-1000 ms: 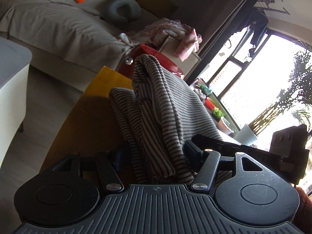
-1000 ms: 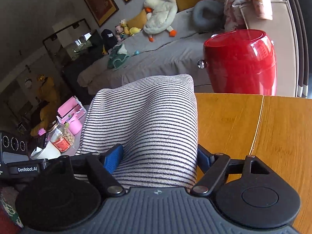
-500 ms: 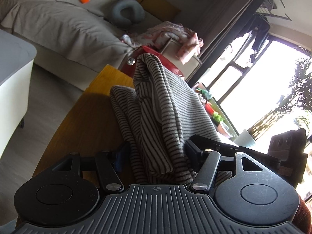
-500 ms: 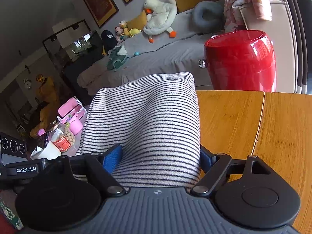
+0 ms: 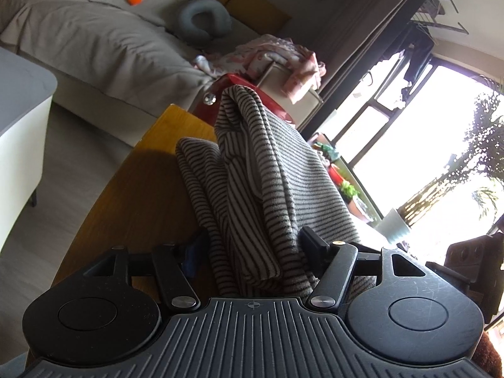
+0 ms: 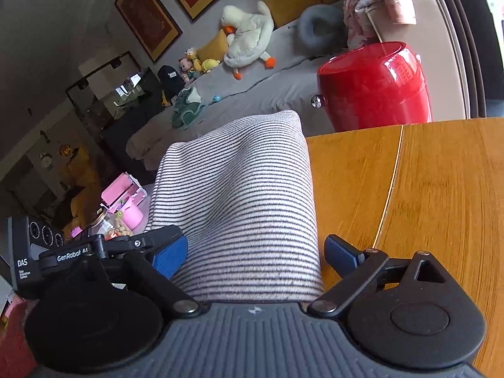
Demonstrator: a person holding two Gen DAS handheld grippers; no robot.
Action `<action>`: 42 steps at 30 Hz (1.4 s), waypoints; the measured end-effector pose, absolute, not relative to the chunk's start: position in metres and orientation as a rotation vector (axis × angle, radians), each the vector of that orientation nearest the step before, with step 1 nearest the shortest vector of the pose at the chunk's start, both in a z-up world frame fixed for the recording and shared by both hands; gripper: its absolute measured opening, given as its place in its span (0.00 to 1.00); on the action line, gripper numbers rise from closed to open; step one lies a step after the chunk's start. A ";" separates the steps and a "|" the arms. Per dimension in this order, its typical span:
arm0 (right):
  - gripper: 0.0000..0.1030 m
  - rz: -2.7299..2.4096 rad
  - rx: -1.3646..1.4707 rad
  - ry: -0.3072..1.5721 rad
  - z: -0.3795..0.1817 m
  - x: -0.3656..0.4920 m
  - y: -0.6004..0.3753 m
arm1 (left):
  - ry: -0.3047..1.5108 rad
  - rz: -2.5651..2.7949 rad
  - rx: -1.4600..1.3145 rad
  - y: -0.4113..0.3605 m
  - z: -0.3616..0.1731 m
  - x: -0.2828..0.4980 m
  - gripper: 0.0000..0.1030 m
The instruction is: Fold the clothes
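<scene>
Right wrist view shows my right gripper (image 6: 255, 252) with its jaws just opened: the blue pad (image 6: 338, 253) on the right stands clear of the striped grey-and-white knit garment (image 6: 239, 195), which lies between them, unclamped, at the wooden table's (image 6: 425, 189) left edge. My left gripper (image 5: 252, 249) has bunched folds of the same cloth (image 5: 258, 189) packed between its jaws; I judge it gripping. To finish this fold well, I should draw the right tongs straight back without snagging the knit, and keep the left steady until the layers settle flat.
</scene>
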State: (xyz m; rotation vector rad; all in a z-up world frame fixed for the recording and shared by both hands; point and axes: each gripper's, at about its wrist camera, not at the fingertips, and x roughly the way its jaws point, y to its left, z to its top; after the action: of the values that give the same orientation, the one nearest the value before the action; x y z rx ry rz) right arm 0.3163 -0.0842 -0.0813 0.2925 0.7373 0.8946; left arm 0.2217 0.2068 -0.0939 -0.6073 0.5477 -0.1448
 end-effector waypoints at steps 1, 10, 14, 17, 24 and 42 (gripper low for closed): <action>0.81 0.898 0.302 0.729 -0.080 0.313 -0.086 | 0.548 -0.147 -0.605 0.206 -0.094 0.221 0.67; 0.57 0.870 0.441 0.681 -0.079 0.312 -0.108 | 0.549 -0.156 -0.592 0.202 -0.093 0.219 0.68; 0.57 0.861 0.408 0.678 -0.079 0.310 -0.105 | 0.550 -0.158 -0.587 0.201 -0.093 0.219 0.69; 0.57 0.855 0.388 0.670 -0.078 0.309 -0.102 | 0.550 -0.159 -0.588 0.201 -0.093 0.219 0.70; 0.75 0.796 0.372 0.649 -0.078 0.308 -0.102 | 0.544 -0.152 -0.584 0.202 -0.093 0.218 0.71; 1.00 0.596 0.420 0.656 -0.080 0.230 -0.152 | 0.493 -0.059 -0.592 0.176 -0.086 0.132 0.90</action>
State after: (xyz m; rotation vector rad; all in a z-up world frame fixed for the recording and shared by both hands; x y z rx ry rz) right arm 0.2300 -0.1518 -0.0802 0.4200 0.6564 0.5959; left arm 0.1318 0.1758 -0.0864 -0.5922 0.4930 -0.0591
